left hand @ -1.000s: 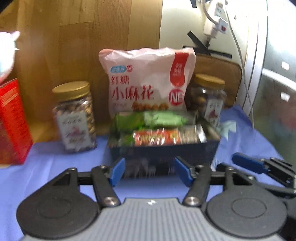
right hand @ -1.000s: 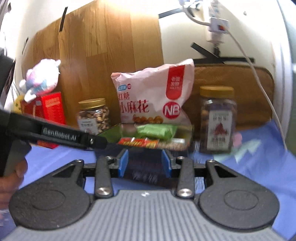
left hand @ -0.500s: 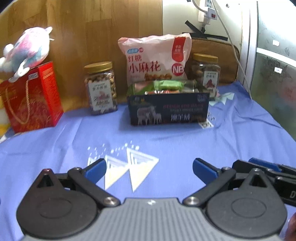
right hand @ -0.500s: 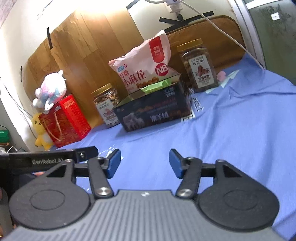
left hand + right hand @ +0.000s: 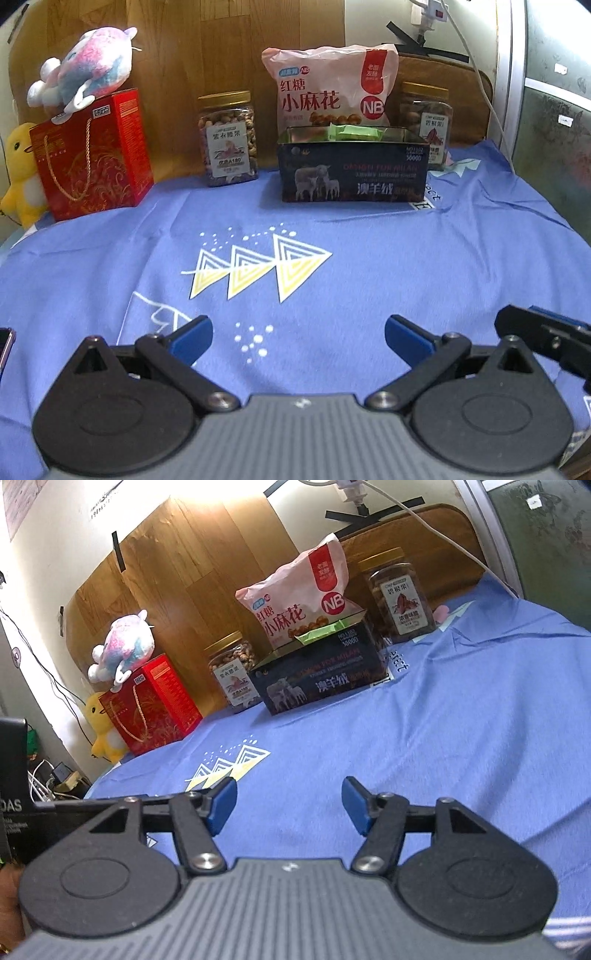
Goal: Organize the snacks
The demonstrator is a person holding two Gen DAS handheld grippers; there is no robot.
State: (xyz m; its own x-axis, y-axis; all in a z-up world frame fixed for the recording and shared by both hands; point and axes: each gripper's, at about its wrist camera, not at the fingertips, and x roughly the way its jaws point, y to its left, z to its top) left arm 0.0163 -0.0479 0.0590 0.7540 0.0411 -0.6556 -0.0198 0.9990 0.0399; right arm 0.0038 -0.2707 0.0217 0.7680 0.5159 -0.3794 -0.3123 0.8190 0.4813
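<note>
Pink "NB" snack bag behind dark sheep-print box, left gripper and right gripper spread, empty

Even indoor light, strong fisheye bending at the edges

A blown-out glare patch is seen on the wall at the top of the right wrist view. A soft shadow is cast by the dark box onto the blue cloth. Lettering is rendered sharper in the left view; corners are darkened.
</note>
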